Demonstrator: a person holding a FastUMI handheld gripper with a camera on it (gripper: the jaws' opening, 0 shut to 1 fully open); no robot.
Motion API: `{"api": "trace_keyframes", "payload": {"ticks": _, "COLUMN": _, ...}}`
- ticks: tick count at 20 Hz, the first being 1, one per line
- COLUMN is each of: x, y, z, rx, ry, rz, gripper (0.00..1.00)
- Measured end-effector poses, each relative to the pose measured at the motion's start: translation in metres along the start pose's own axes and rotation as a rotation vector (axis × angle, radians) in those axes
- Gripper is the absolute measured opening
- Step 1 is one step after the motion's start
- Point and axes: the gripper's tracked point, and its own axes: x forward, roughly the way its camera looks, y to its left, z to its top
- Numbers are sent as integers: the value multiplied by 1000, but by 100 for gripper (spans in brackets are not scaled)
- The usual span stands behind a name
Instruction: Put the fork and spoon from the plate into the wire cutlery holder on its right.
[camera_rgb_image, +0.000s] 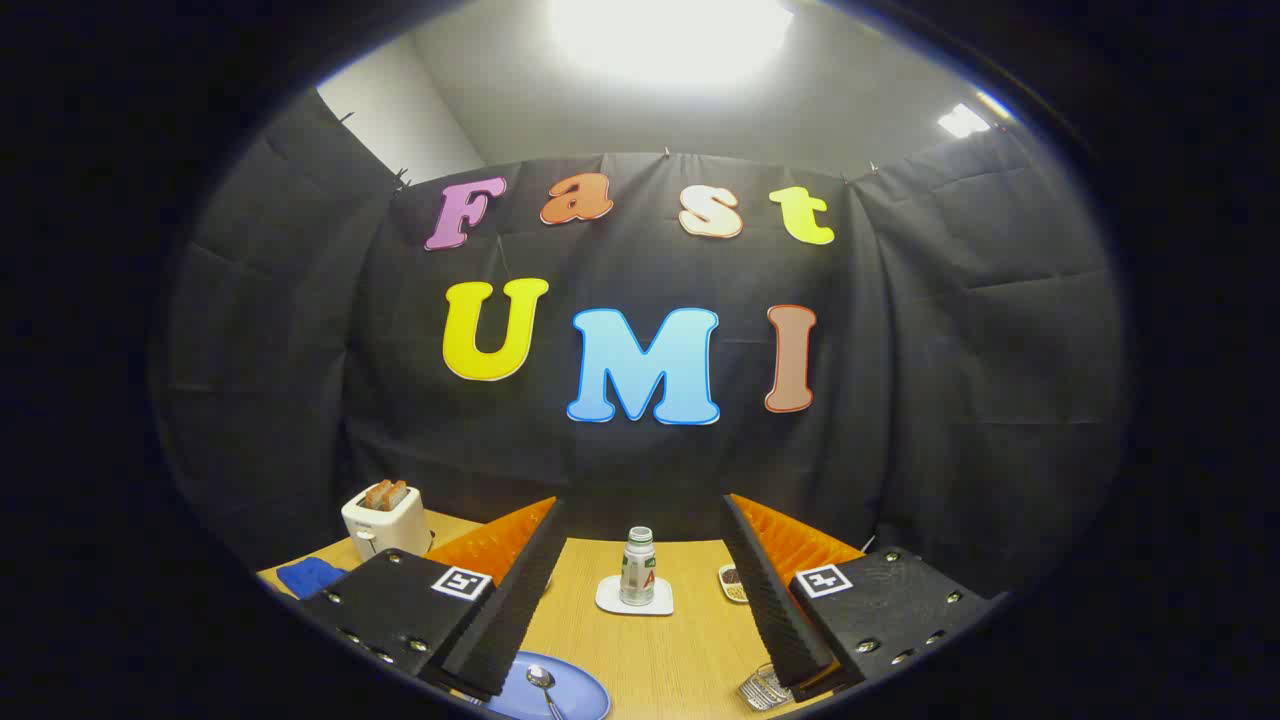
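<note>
A blue plate (575, 698) lies on the wooden table right under the left finger, with a metal spoon (543, 685) resting on it. I cannot make out a fork; part of the plate is hidden by the finger. The wire cutlery holder (765, 688) sits to the plate's right, just under the right finger. My gripper (640, 625) hangs above the table with its fingers wide apart and nothing between them.
Beyond the fingers a small bottle (637, 567) stands on a white coaster (634, 597). A white toaster (383, 517) holding toast stands at the back left, with a blue cloth (308, 576) near it. A small dish (734, 583) sits beside the right finger.
</note>
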Motion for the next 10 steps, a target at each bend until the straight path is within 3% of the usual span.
{"api": "trace_keyframes", "payload": {"ticks": 10, "x": 1, "y": 13, "z": -5, "rx": -33, "ry": 0, "rz": 23, "gripper": 95}}
